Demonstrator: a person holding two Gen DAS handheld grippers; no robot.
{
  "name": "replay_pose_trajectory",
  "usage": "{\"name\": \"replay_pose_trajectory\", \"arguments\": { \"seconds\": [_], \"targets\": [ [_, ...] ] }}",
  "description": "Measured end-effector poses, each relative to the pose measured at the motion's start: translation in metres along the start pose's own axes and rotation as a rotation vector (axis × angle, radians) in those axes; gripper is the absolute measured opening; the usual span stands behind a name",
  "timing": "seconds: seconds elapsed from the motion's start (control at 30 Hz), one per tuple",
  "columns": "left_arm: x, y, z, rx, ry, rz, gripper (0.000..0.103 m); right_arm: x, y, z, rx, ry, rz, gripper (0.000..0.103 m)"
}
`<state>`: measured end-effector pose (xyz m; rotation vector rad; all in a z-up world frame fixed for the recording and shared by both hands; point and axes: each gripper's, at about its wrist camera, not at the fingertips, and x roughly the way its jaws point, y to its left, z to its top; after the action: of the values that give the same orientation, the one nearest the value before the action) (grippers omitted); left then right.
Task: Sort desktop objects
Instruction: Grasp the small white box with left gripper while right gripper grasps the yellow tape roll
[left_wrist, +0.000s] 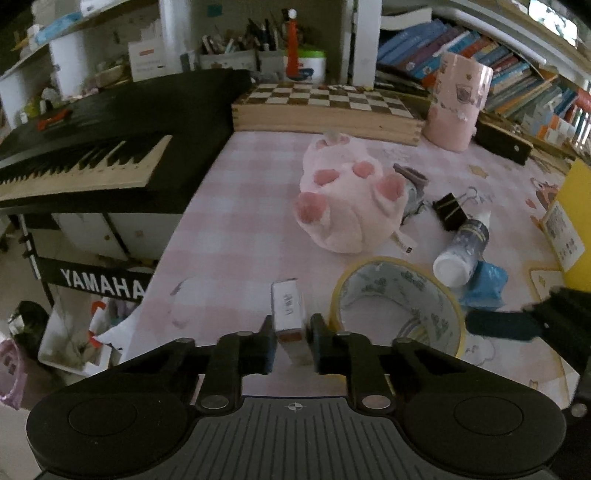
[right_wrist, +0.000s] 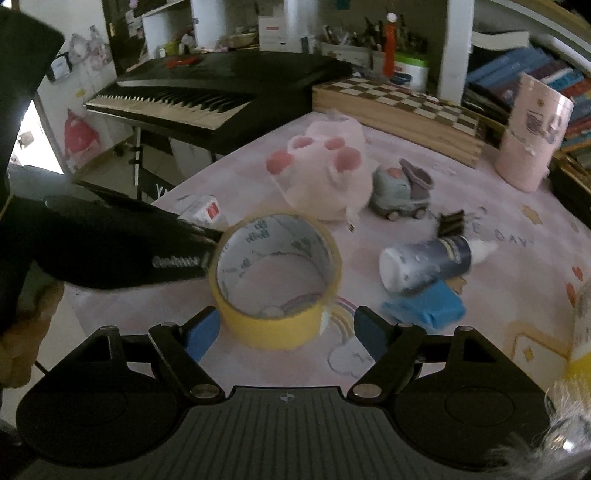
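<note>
The left gripper (left_wrist: 290, 341) is clamped on a small white box (left_wrist: 289, 314) with a red end and dark print on its top face; the box stands between the two black fingers, pressed from both sides, at the near edge of the counter (left_wrist: 240, 229), which is covered in a pale pink checked cloth. Just right of that gripper, touching or almost touching its right finger, lies the roll of yellow tape (left_wrist: 397, 299), resting on its side so that its printed white inner face shows.

The right gripper (right_wrist: 286, 334) has its blue-padded fingers wide apart, with nothing pressed between them. The roll of yellow tape (right_wrist: 275, 280) sits just ahead of it, roughly centred on the gap and a little nearer the left finger; the pads do not touch it. From this view the left gripper comes in from the left with the small white box (right_wrist: 201, 210) at its tip, right beside the tape.

Further out, right of the tape, a dark bottle with white cap (right_wrist: 428, 262) lies on its side against a blue packet (right_wrist: 424, 306). Behind these are a black binder clip (right_wrist: 450, 221), a grey toy truck (right_wrist: 400, 194) and a pink plush paw (right_wrist: 325, 166). At the back stand a chessboard box (right_wrist: 402, 107) and a pink cup (right_wrist: 532, 136); a black keyboard (right_wrist: 199, 96) stands beyond the counter's left edge.
</note>
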<state>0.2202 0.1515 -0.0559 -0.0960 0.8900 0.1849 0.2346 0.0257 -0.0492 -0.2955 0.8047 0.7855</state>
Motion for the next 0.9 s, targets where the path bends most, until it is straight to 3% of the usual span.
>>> {"name": "replay_pose_trajectory", "arguments": {
  "seconds": [0.53, 0.73, 0.9],
  "targets": [
    [-0.027, 0.022, 0.001, -0.083, -0.024, -0.002, 0.013, 0.03, 0.011, 0.011, -0.05, -0.013, -0.027, 0.081],
    [-0.048, 0.012, 0.002, -0.044, -0.065, -0.036, 0.013, 0.0, 0.011, 0.006, -0.019, -0.086, -0.019, 0.08],
    [-0.065, 0.003, 0.0, -0.012, -0.1, -0.078, 0.013, -0.03, 0.006, -0.003, 0.036, -0.094, -0.055, 0.08]
  ]
}}
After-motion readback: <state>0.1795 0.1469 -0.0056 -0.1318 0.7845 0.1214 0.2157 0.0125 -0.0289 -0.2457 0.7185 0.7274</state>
